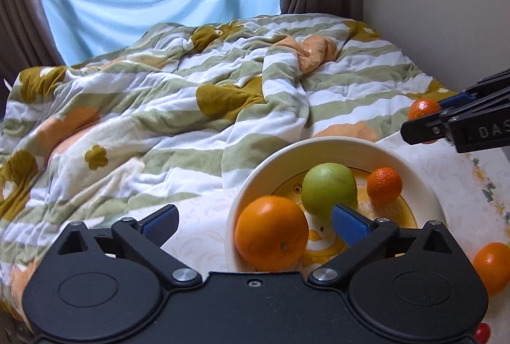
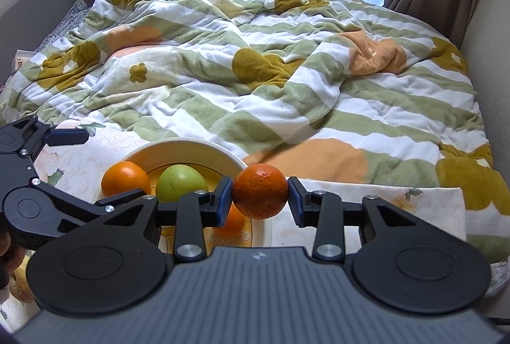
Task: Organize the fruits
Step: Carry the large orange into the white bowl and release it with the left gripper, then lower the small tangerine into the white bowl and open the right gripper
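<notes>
Right gripper [image 2: 259, 195] fingers clamp a mandarin; left gripper [image 1: 255, 221] fingers apart. Bowl [image 1: 318, 146] holds three fruits; one orange [image 1: 492, 267] remains outside.

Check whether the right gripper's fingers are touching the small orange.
Touching. The right wrist view shows both fingers pressed against opposite sides of the small orange, which is held clear of the bowl.

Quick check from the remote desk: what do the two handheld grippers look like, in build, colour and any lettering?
Both are matte black plastic with round pivot discs, angled link arms and silver screws. The left gripper has blue ribbed pads. The right gripper has the same blue pads, a ribbed grey top plate and white lettering starting "DAS" on its side. No cables or sleeves show.
</notes>
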{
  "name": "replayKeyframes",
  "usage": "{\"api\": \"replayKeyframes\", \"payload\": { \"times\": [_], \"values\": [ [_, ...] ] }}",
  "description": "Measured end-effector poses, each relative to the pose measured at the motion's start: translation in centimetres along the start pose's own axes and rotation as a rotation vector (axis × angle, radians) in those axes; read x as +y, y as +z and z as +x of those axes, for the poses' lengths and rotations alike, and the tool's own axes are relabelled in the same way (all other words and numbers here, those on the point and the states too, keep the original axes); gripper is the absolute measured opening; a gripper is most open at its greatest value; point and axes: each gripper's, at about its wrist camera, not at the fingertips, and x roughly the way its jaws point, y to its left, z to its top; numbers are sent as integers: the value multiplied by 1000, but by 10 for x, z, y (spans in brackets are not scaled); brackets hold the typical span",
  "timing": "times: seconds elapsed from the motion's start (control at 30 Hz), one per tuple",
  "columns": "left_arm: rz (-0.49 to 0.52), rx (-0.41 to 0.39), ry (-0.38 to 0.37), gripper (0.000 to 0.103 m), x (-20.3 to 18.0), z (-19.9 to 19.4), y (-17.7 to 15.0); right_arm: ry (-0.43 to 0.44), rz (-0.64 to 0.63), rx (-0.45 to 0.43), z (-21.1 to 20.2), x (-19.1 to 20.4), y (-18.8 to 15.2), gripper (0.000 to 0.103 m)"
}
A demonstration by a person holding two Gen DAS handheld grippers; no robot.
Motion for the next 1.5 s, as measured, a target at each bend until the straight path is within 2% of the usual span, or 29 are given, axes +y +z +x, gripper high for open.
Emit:
{"api": "replayKeyframes", "payload": {
  "times": [0.33,0.53,0.83,0.9,0.97,1.03,1.5],
  "values": [
    [-121,-13,-24,103,9,-37,-10,29,-39,-11,6,10,10,53],
    [-122,-9,-11,103,11,-45,-14,62,-48,-12,29,12,11,53],
    [-146,1,-10,103,15,-49,-24,94,10,15,47,11,7,54],
    [-148,1,-13,103,14,-50,-26,103,11,-5,45,11,7,66],
    [-144,3,-10,103,13,-52,-28,116,21,-19,41,10,7,90],
    [-144,2,-11,103,11,-54,-29,109,35,-34,36,10,6,103],
    [-185,-56,21,103,6,-107,-37,39,43,-72,-17,8,-3,103]
  ]
}}
